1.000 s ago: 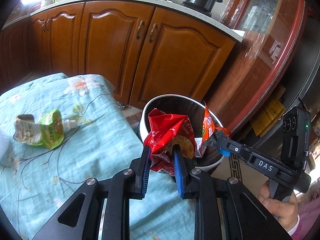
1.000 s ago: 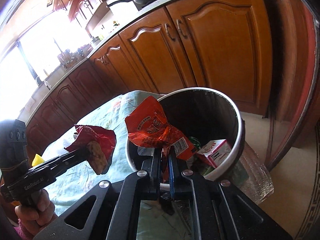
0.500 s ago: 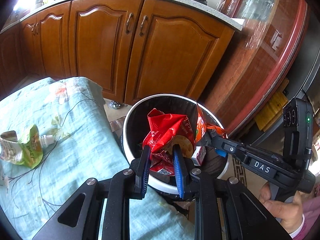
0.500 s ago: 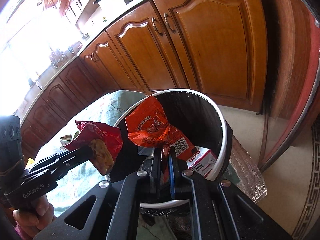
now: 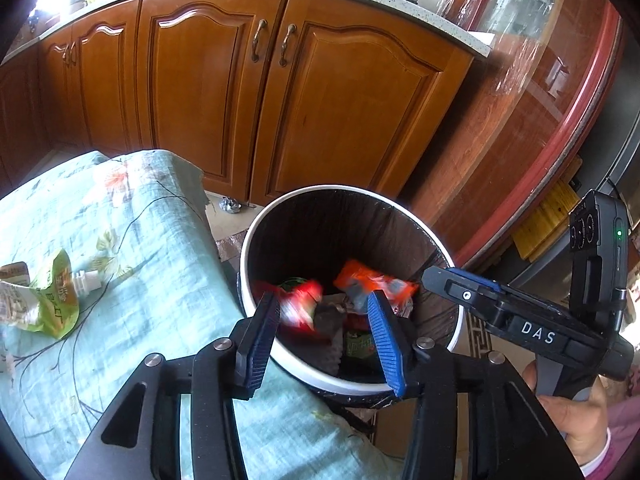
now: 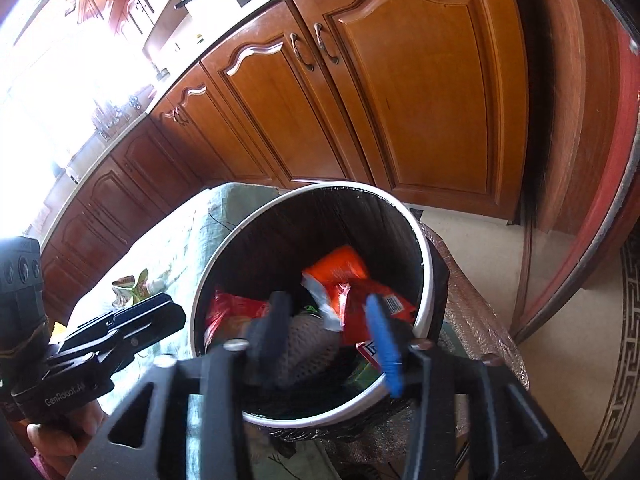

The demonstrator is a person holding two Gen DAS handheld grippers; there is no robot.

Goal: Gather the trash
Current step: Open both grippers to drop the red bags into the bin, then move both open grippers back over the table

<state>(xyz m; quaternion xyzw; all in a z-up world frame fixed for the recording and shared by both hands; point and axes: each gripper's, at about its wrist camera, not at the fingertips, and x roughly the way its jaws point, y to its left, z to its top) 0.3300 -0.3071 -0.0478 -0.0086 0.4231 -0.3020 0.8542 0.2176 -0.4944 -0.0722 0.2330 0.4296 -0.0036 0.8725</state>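
Both grippers have just been opening over the bin (image 5: 256,240): the left gripper (image 5: 322,336) and right gripper (image 6: 332,332) now stand apart and empty, and the red wrapper (image 5: 302,306) and orange wrapper (image 6: 340,268) are dropping in among the rubbish. That settles two pieces. A green pouch (image 5: 48,300) is left on the flowery cloth-covered counter (image 5: 140,240), before wooden kitchen cupboards (image 5: 320,100).

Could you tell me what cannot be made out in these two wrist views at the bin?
- Red wrapper, left wrist view: motion-blurred, print unreadable.
- Orange wrapper, right wrist view: blurred, label illegible.
- Trash bin bottom: hidden under the litter.
- Green pouch, left wrist view: cut off by the image edge.
- Right gripper fingers: blurred.
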